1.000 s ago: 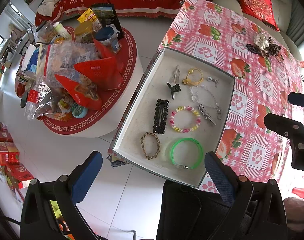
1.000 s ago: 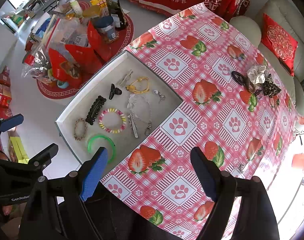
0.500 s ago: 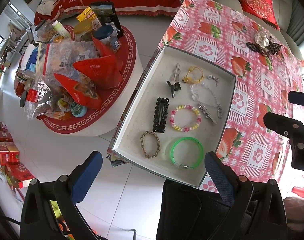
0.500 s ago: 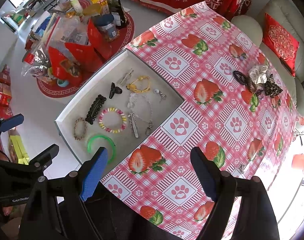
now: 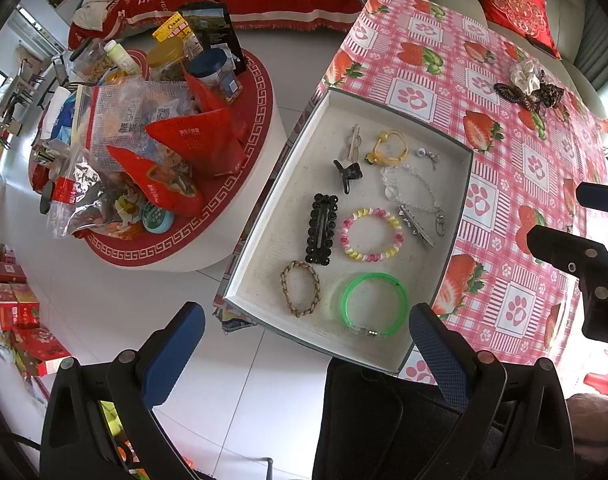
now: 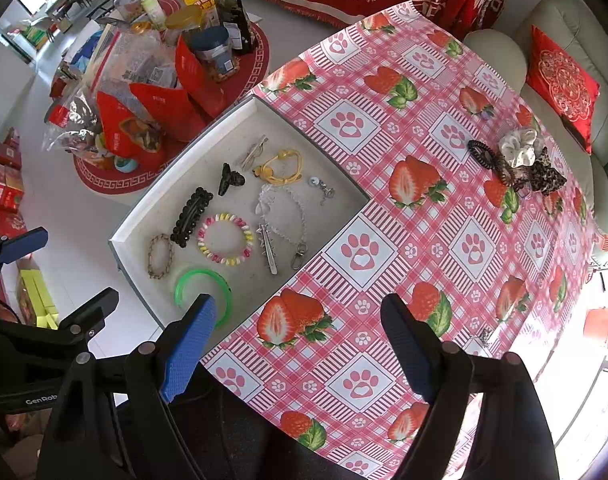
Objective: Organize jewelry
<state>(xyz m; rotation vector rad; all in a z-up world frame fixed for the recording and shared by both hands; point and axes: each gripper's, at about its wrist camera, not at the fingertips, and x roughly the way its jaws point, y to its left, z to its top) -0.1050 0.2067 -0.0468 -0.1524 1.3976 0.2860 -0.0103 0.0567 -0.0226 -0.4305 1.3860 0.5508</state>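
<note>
A shallow white tray (image 5: pixel 264 216) (image 6: pixel 144 208) sits at the table's near-left edge. It holds a green bangle (image 5: pixel 374 304) (image 6: pixel 202 284), a beaded bracelet (image 5: pixel 372 234) (image 6: pixel 225 239), a braided bracelet (image 5: pixel 300 288), a black barrette (image 5: pixel 322 229), a black claw clip (image 5: pixel 347 172), a yellow cord bracelet (image 5: pixel 390 146) and a silver chain (image 5: pixel 420 188). Several scrunchies (image 6: pixel 516 160) (image 5: pixel 530 84) lie on the far cloth. My left gripper (image 5: pixel 306 340) is open and empty, high above the tray's near edge. My right gripper (image 6: pixel 300 332) is open and empty above the cloth.
The table carries a pink strawberry and paw-print cloth (image 6: pixel 424 220). A round low table (image 5: pixel 156 148) piled with snack bags and jars stands left of the tray. A sofa with a red cushion (image 6: pixel 564 84) is behind. Red boxes (image 5: pixel 16 312) lie on the floor.
Both views have shifted only slightly; the grippers stay open and nothing in the tray has moved.
</note>
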